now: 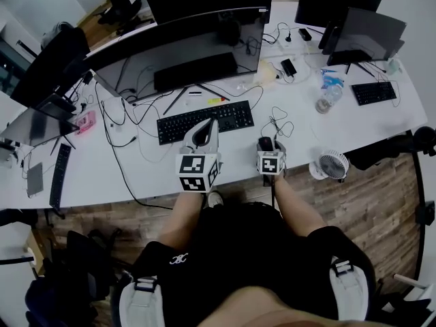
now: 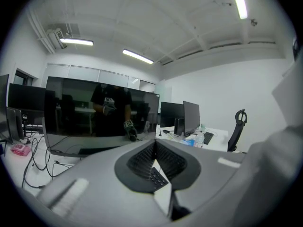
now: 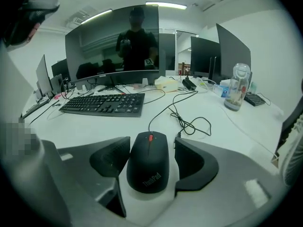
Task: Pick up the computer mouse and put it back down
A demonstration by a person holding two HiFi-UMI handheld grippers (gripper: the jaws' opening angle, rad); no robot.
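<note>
White desk (image 3: 236,136) lies just under the right gripper (image 3: 150,145). Its jaws stand wide apart either side of the mouse (image 3: 148,169), which sits flat on the desk, unsqueezed. I judge it is placed to close for the lift. The slack cable (image 3: 189,122) should not hinder lifting. Farther off, the left gripper (image 1: 206,133), closed and empty, hangs clear over the keyboard (image 3: 104,103), before the monitor (image 3: 118,41).

Left gripper (image 2: 155,145), jaws closed together and empty, points across a white desk (image 2: 21,169) toward a wide dark monitor (image 2: 71,122); an office chair (image 2: 236,131) stands far right.
</note>
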